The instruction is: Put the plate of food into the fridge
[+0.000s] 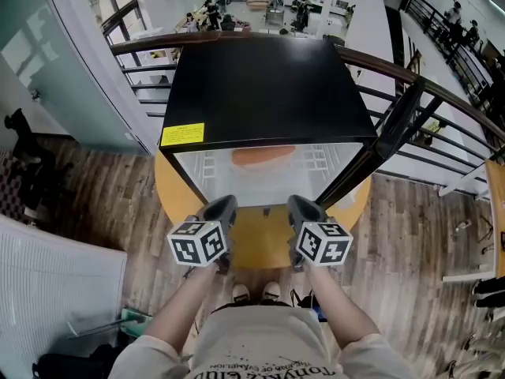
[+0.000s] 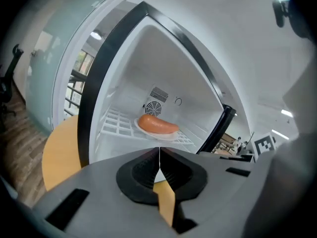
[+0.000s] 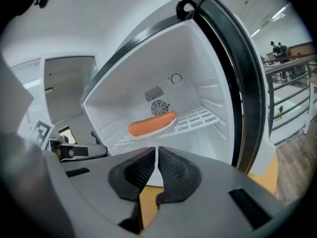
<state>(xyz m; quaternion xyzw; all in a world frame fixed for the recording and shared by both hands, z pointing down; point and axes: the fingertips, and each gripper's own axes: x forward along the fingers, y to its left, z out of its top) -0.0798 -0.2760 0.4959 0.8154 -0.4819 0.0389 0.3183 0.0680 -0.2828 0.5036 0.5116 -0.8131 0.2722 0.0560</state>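
2 grippers, 1 in each hand: left gripper with jaws pressed flat together on nothing, right gripper likewise closed pad to pad and empty. Beyond both jaw pairs, 1 black fridge, its door swung wide out past the right jaws. Inside, straight ahead of the jaws and well apart from them, 1 white plate carrying 1 orange sausage, resting on the white wire shelf in front of 1 round fan grille. Beneath the jaws, 1 round yellow table bearing the fridge. Lower still, wood-plank floor. Behind the fridge, a dark metal railing and a bright open hall with people far off.
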